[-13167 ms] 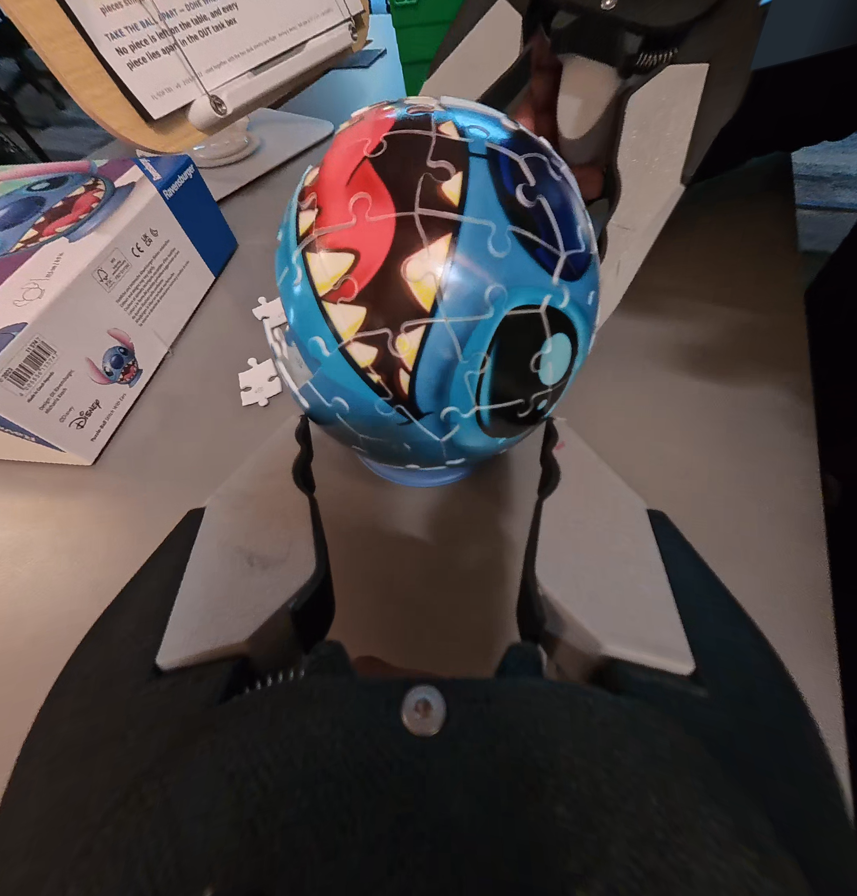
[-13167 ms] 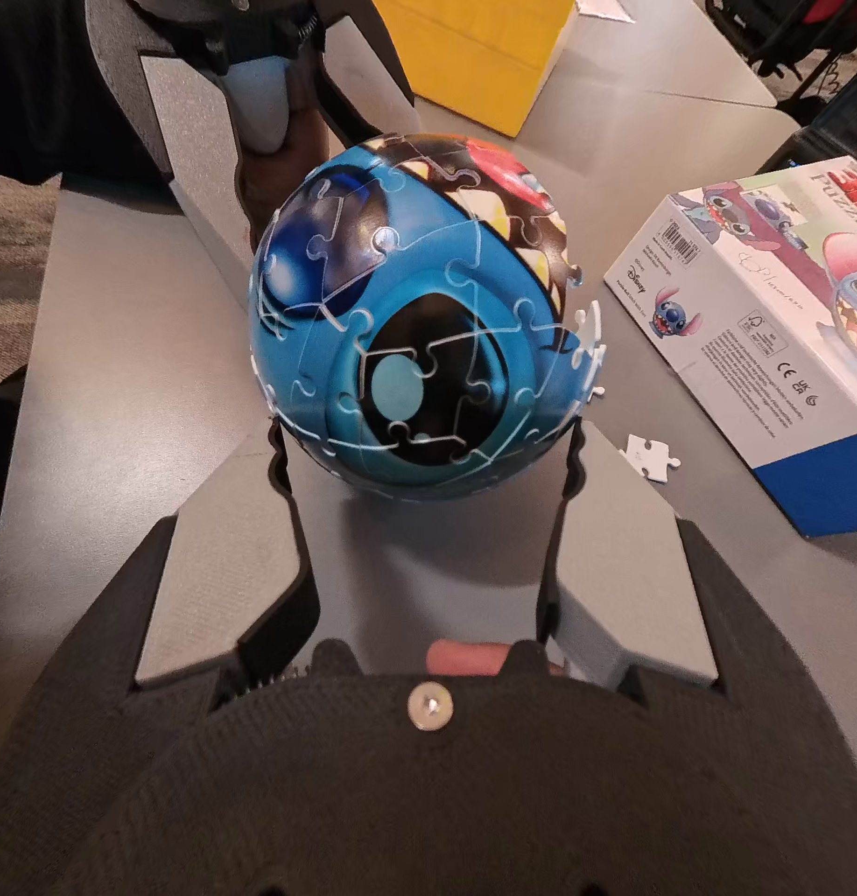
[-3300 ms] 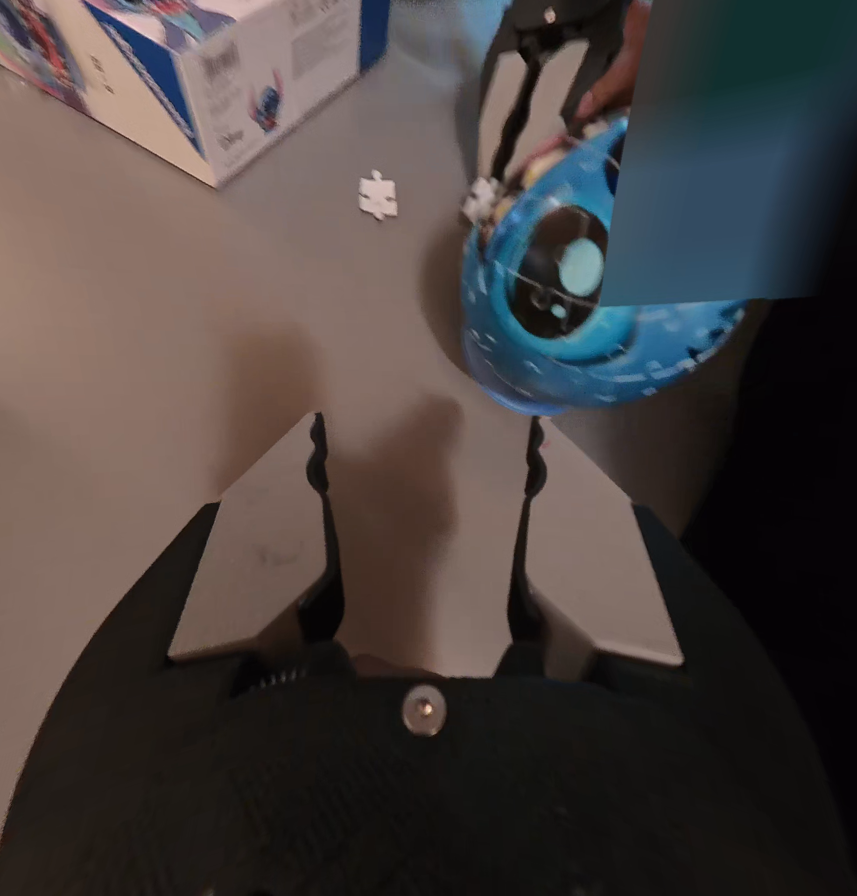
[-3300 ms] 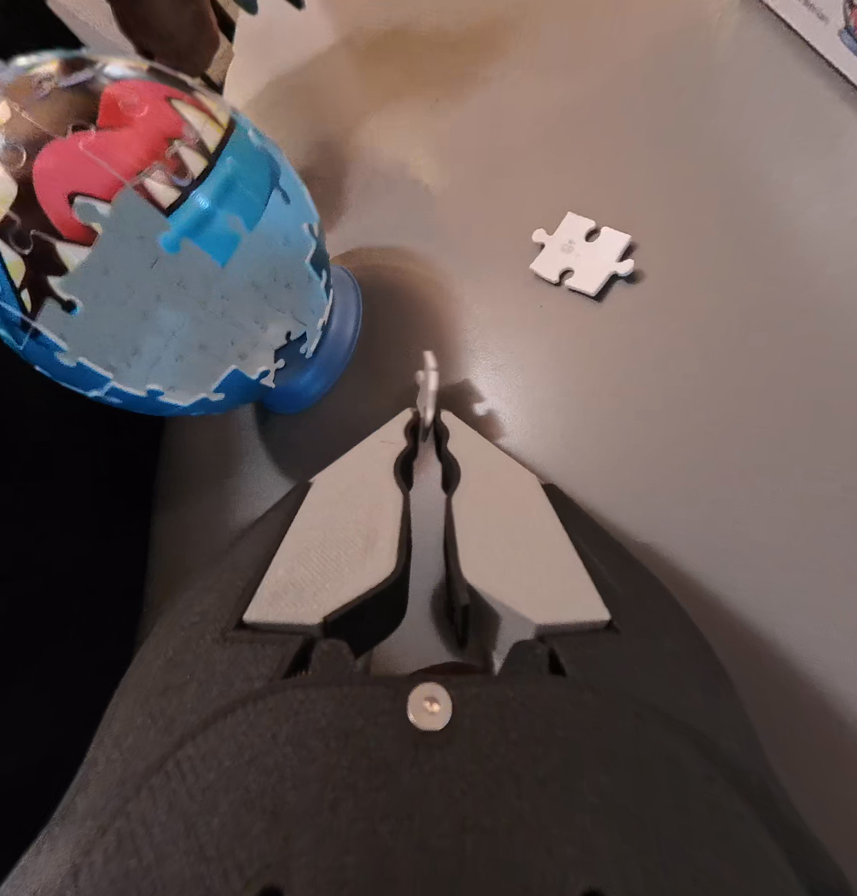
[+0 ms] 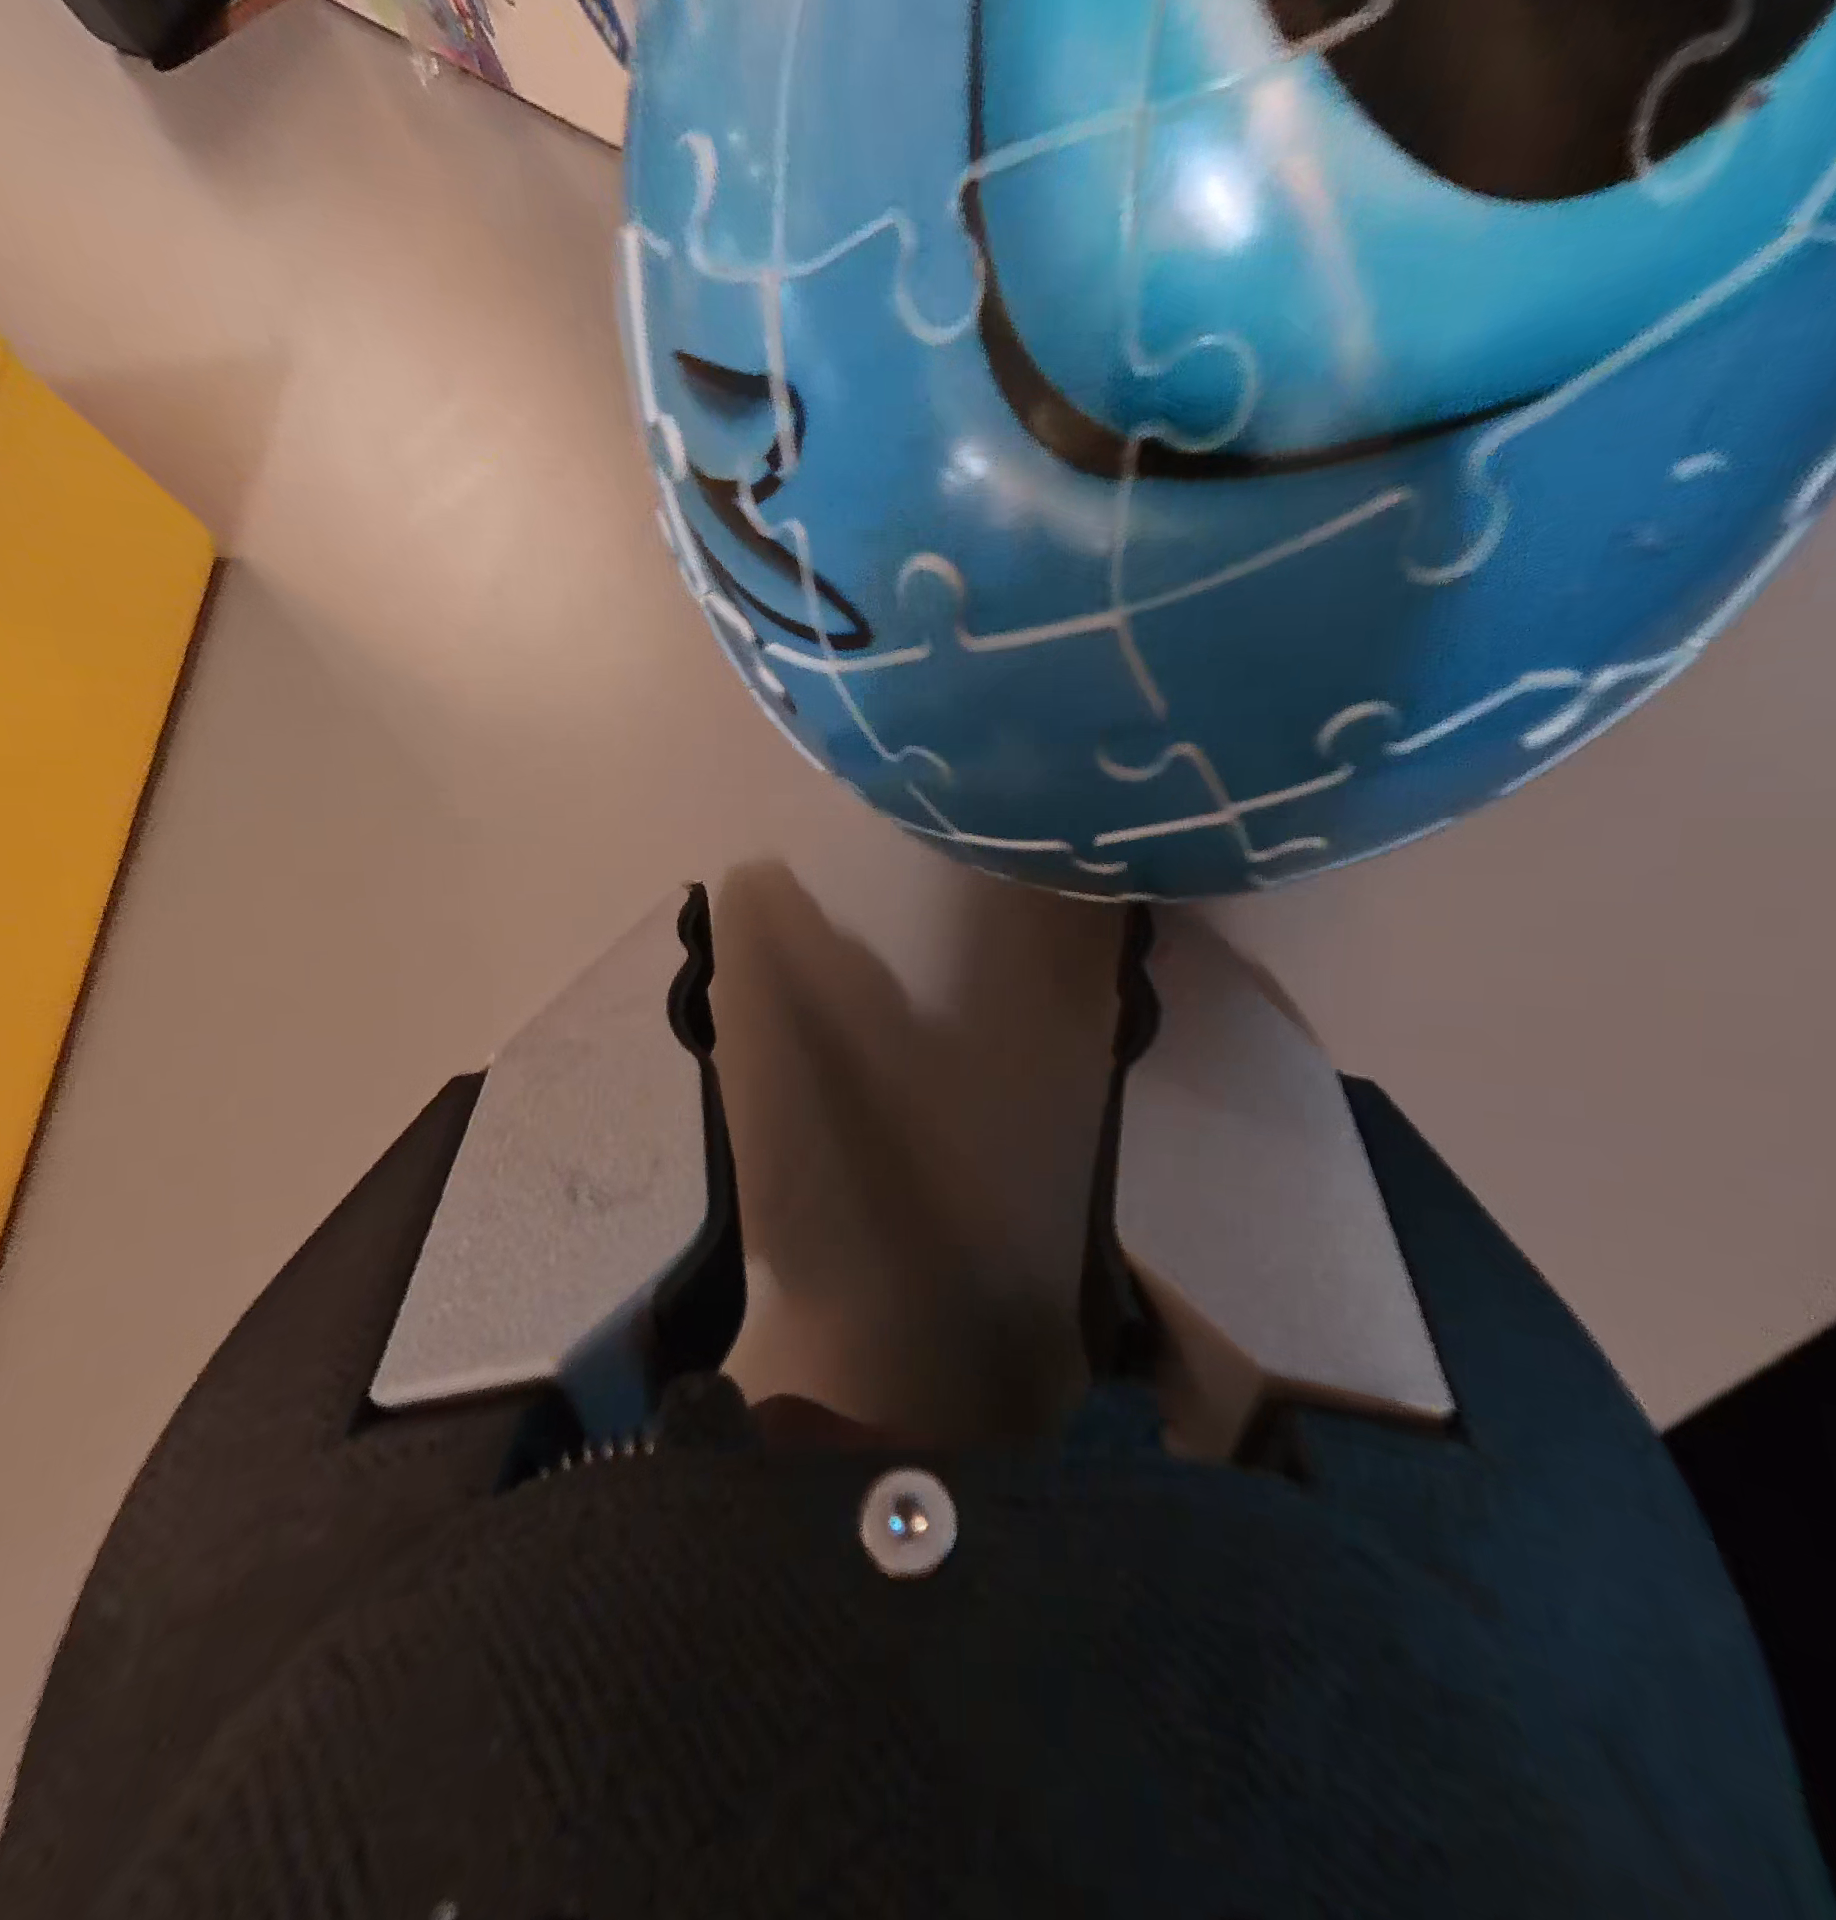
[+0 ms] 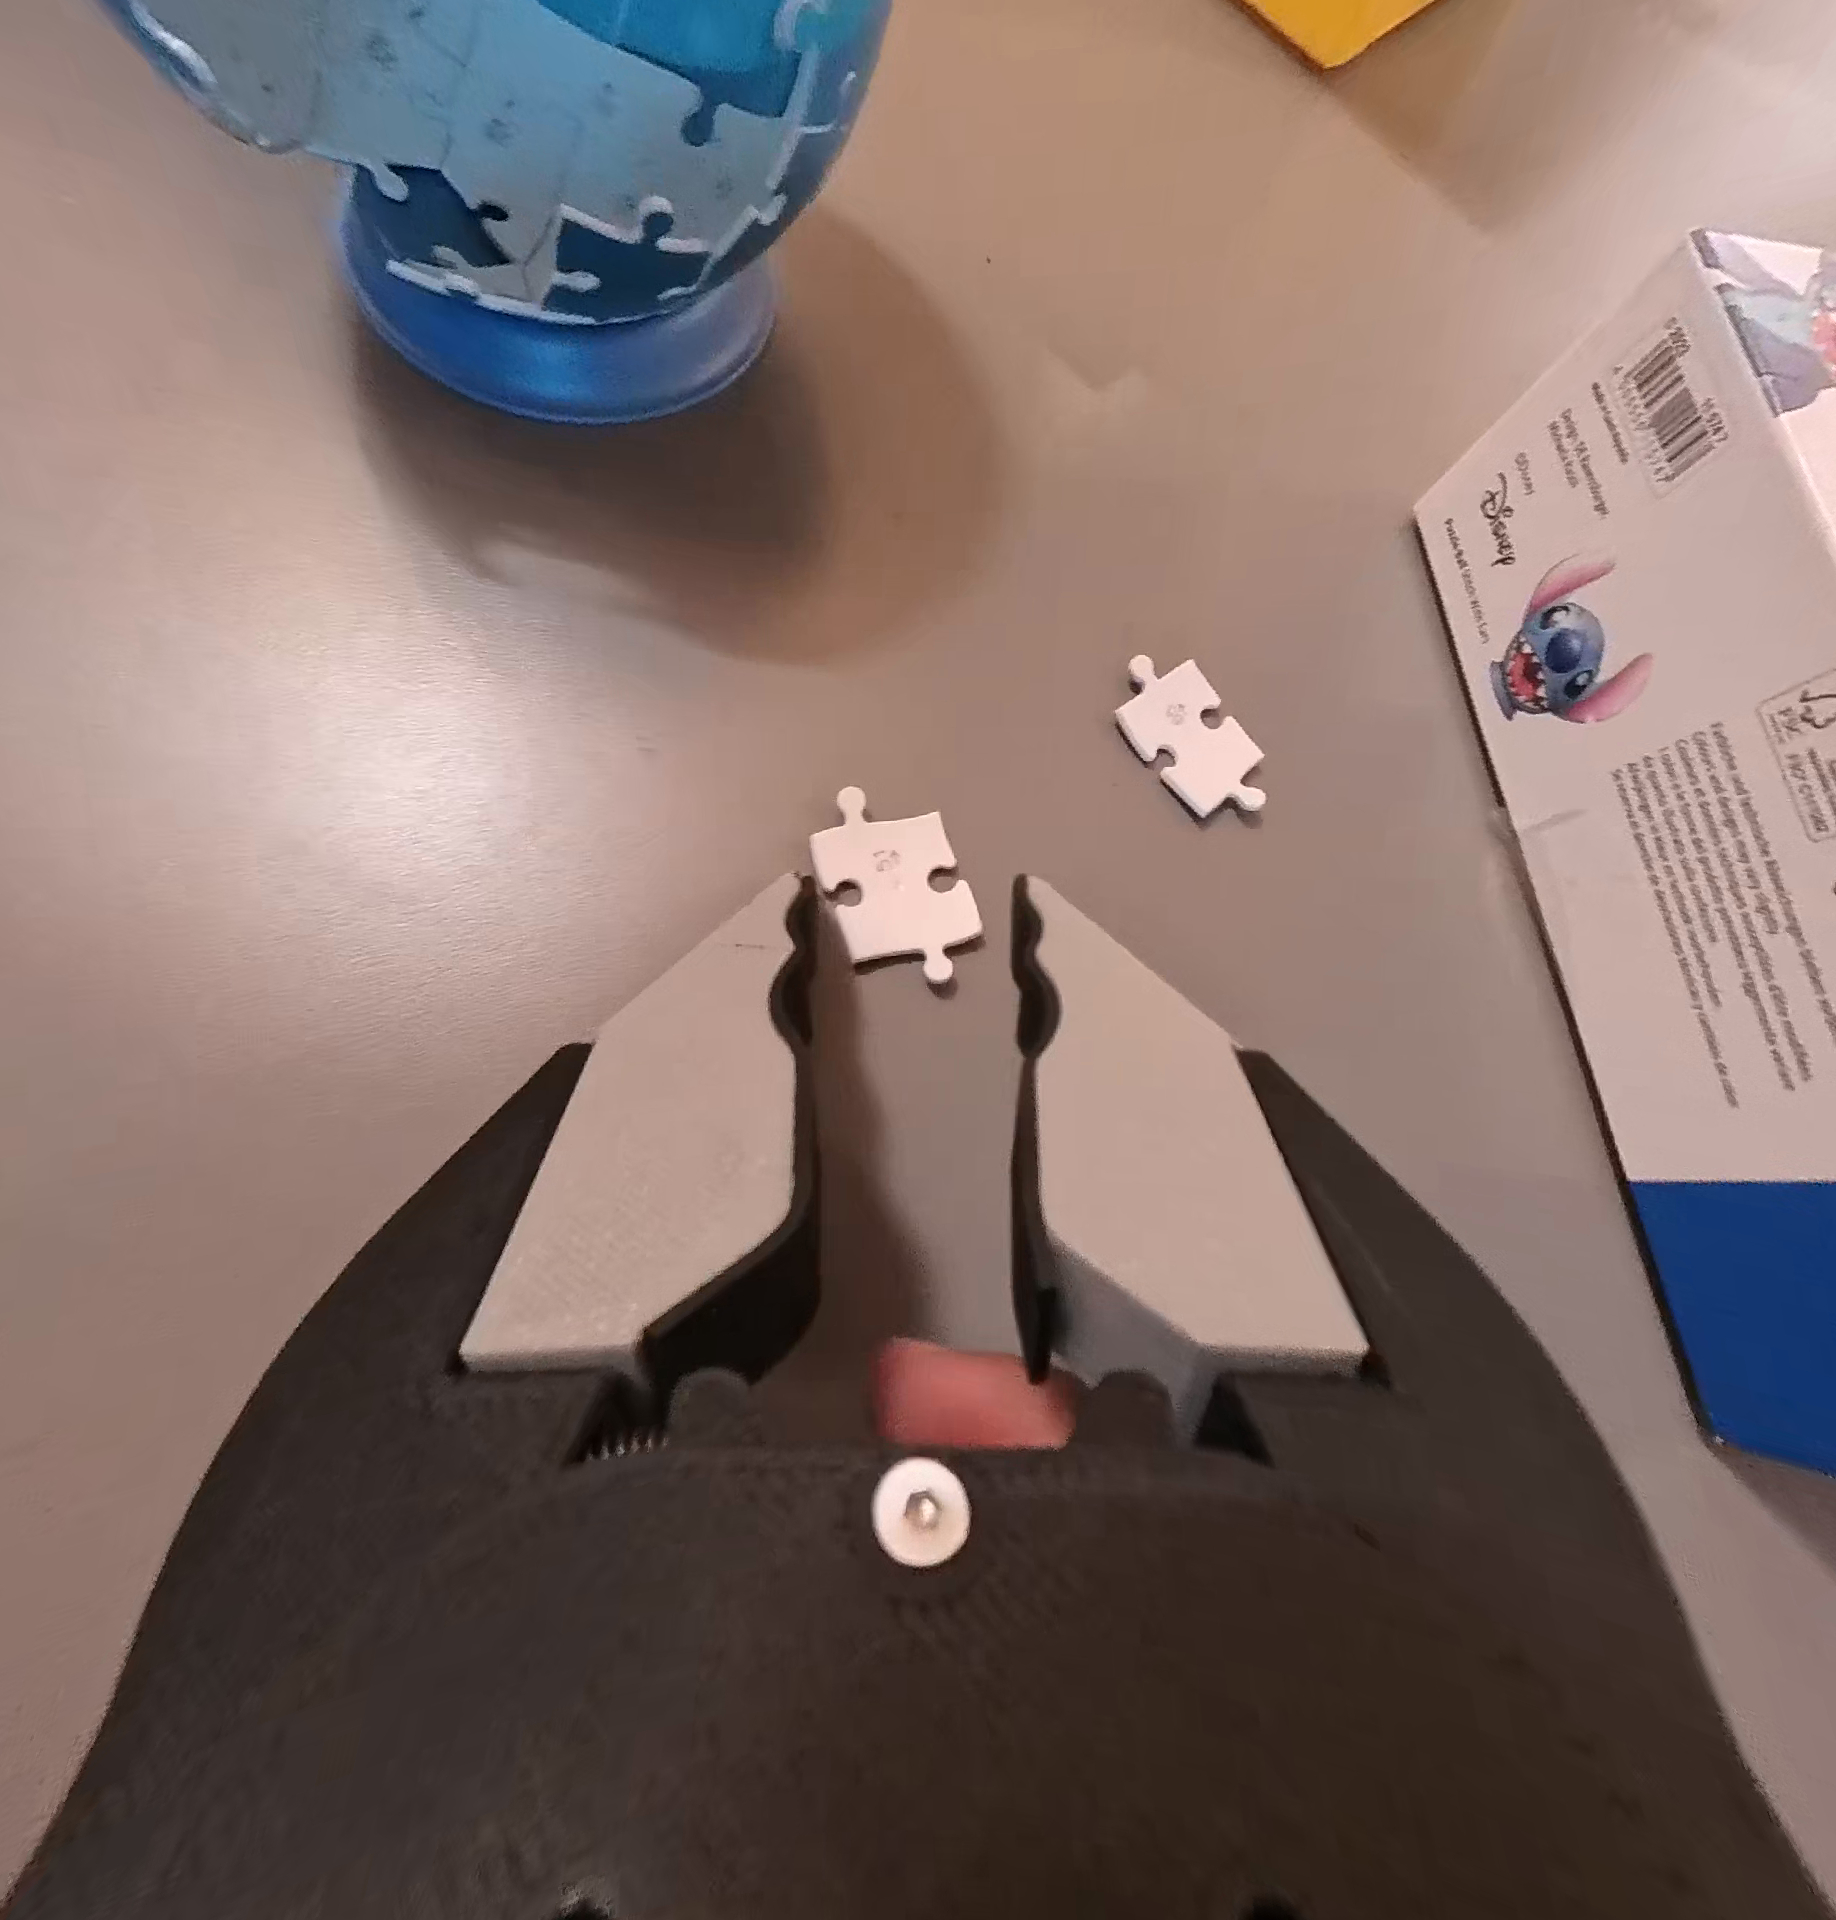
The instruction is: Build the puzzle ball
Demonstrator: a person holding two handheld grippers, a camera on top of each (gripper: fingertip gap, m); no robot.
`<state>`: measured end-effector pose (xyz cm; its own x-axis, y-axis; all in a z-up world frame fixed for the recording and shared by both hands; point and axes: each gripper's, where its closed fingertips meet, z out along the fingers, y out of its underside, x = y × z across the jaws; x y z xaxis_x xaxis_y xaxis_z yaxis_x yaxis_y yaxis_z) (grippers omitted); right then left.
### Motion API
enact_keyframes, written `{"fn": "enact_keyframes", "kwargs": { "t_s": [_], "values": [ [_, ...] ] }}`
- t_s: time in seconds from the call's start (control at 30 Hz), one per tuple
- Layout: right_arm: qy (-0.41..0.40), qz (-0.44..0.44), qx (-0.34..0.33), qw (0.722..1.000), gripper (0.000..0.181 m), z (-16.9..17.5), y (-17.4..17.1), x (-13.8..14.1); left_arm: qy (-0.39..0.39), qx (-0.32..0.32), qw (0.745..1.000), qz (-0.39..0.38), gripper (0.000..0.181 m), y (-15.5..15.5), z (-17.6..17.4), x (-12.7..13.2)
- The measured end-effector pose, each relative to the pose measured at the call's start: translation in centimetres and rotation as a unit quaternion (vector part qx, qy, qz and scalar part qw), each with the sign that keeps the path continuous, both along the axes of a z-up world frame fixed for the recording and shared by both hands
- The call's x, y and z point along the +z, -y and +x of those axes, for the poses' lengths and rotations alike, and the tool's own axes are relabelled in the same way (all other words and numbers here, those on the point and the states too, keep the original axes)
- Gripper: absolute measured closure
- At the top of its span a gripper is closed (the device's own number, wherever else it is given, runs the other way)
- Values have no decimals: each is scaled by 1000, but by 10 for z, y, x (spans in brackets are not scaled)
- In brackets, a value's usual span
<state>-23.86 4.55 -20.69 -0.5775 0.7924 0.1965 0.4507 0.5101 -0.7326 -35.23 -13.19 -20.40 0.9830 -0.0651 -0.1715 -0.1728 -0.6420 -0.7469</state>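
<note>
**Lining up on a loose piece, ball parked on its stand**

Right gripper is hanging over the desk with jaws partly spread, holding nothing; the near puzzle piece is lying flat, white back up, between my fingertips, its left corner touching or just beside the left tip; second piece is lying apart from it, toward the puzzle box at the desk's right edge. Puzzle ball is sitting on its blue stand toward the far left of the desk, with an unfilled gap showing pale inner faces.

Left gripper is sitting wide and empty, right tip just under the ball's lower curve; can't tell if touching; yellow bin at the left edge.

Risks, my read: piece is flat and thin, so closing could skate it sideways or flip it instead of pinching; off-centre left contact is likely pushing it first; left tip nudging the ball could tip it off the stand or pop seated pieces.
</note>
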Motion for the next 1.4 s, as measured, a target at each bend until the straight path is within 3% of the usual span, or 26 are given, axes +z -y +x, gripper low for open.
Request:
{"fn": "enact_keyframes", "kwargs": {
  "t_s": [0.17, 0.27, 0.4, 0.5, 0.57, 0.73, 0.87, 1.03, 1.17, 1.33, 1.4],
  "values": [
    [-4, 19, 14, 1000, 175, 1, 5, -3, -17, 17, 1000, 2, 114, -8, -16, 1],
    [-9, 26, 8, 1000, 177, -1, 6, -2, -8, 26, 1000, 0, 115, -16, -26, 0],
    [-7, 6, 7, 1000, 151, 1, 8, 1, 11, 18, 1000, -8, 115, -14, -31, -1],
    [-3, -7, -10, 1000, 148, 2, 0, 1, 25, -14, 999, -20, 100, 4, -21, -2],
    [-5, -18, -12, 1000, 147, 1, -1, 4, 19, -24, 999, -17, 100, 11, -12, -2],
    [-28, -70, 75, 994, 143, 10, 41, 20, 32, -12, 999, -14, 97, 5, -2, -3],
    [-22, -35, 101, 994, 138, 14, 59, 11, 22, 6, 1000, -10, 96, -2, -14, -2],
    [-34, -5, 75, 997, 138, 12, 45, 10, 1, 19, 1000, -2, 101, -12, -28, 0],
    [-40, -35, 44, 998, 139, 11, 30, 19, -27, 21, 999, 5, 111, -24, -36, 2],
    [-48, -38, 30, 998, 139, 11, 21, 19, -12, 12, 1000, -8, 100, -12, -39, 1],
    [-49, -40, 33, 997, 138, 11, 21, 19, 20, -8, 1000, -5, 92, -1, -26, 3]
  ]
}}
